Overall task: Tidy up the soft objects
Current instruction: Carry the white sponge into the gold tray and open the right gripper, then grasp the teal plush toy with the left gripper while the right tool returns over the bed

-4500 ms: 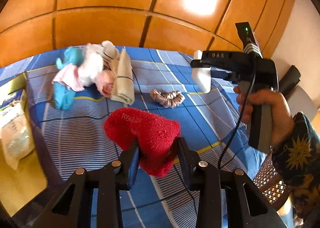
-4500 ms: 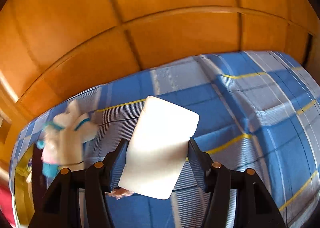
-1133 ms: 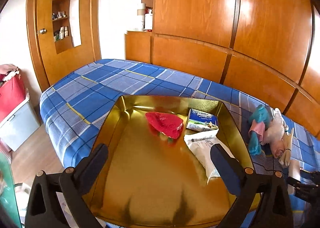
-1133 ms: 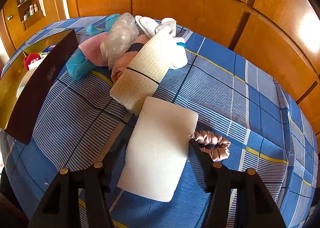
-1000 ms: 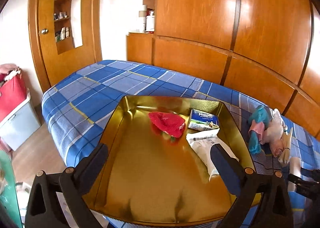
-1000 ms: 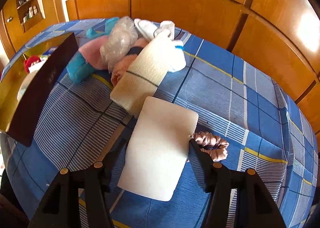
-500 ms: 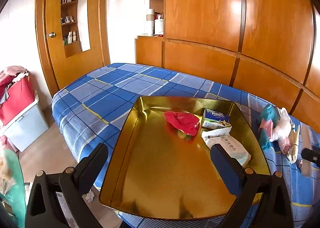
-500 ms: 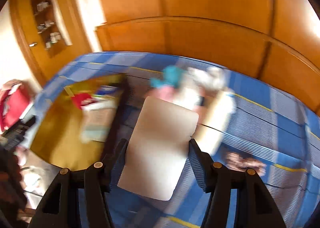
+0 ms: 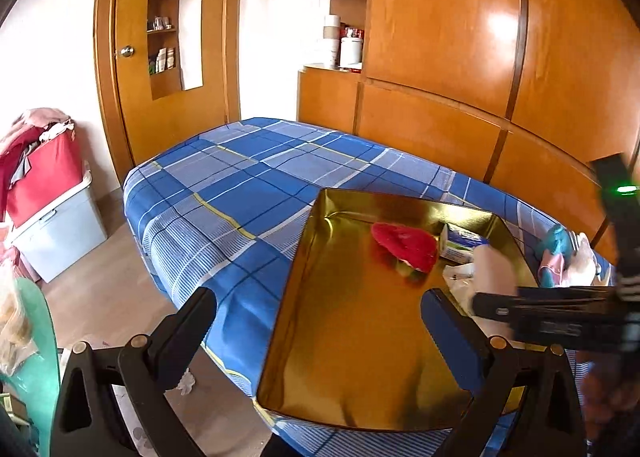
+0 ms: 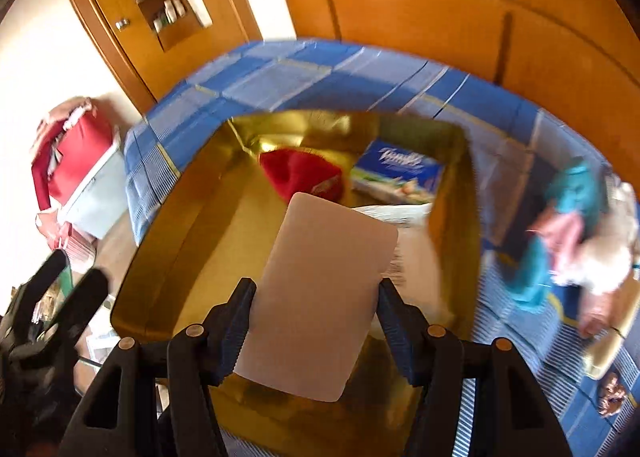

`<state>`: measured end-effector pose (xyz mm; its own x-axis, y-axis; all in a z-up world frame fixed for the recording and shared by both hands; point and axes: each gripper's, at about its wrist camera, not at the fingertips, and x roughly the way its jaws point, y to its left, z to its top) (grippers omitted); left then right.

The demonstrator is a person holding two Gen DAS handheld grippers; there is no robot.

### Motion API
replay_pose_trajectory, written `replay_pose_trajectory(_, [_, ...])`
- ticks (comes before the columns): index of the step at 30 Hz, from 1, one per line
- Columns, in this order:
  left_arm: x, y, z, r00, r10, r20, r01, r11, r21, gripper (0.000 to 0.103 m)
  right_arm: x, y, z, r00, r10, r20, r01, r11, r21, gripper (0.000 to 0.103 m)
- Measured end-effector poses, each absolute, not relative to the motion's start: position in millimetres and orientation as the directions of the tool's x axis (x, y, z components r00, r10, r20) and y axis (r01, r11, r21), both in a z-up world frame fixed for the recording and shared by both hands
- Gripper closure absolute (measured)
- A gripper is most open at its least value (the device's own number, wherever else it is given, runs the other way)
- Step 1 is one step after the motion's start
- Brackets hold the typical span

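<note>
My right gripper (image 10: 316, 299) is shut on a flat white pad (image 10: 320, 297) and hangs over the gold tray (image 10: 200, 237), pointing steeply down. In the tray lie a red sock (image 10: 300, 173), a blue tissue pack (image 10: 400, 171) and a white packet (image 10: 400, 213). To the tray's right a pile of soft things (image 10: 572, 233) sits on the blue checked bedcover, blurred. My left gripper (image 9: 318, 313) is open and holds nothing, near the tray's (image 9: 352, 337) front left corner. The left wrist view shows the red sock (image 9: 404, 243) and the pad (image 9: 492, 273) coming in from the right.
A brown scrunchie (image 10: 610, 393) lies on the cover at far right. A red bag on a pale storage box (image 9: 56, 225) stands on the floor left of the bed. Wooden wardrobe panels (image 9: 440, 37) line the far side. The bed's corner drops off below the tray.
My right gripper swung left with the pad, from over the bedcover by the pile to over the tray. The left gripper, earlier shut on the red sock, stands open and has drifted left.
</note>
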<state>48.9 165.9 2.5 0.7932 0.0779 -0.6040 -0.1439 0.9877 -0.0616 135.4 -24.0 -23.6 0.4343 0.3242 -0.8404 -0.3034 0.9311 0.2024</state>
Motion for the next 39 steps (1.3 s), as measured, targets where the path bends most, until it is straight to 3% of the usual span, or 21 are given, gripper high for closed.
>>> replay_pose_trajectory(10, [50.1,176.7,-6.1,0.774,0.076,-0.629,-0.152,0.986,-0.069,0.000,168.0,-3.6,-46.2,0.405,0.311,-0.859,-0.282,0.937,0.206,0.036])
replay_pose_trajectory(15, [51.5,172.8,-6.7,0.770,0.054,-0.636,-0.136,0.987,-0.081,0.000,146.1,-15.2,-31.4,0.438,0.378,-0.816,-0.310,0.915,0.258,0.023])
replay_pose_trajectory(21, [49.7,160.3,-2.7,0.773,0.020,-0.634,-0.087,0.993,-0.075,0.000,122.8,-37.1,-14.8,0.512,0.376,-0.772,-0.296,0.921,0.253,0.023])
replay_pose_trajectory(39, [39.6,105.1,7.3,0.773,-0.031,-0.633,0.044,0.999,0.004,0.000,72.2,-172.5,-0.4,0.661,0.189,-0.726,-0.088,0.981,0.175,0.023])
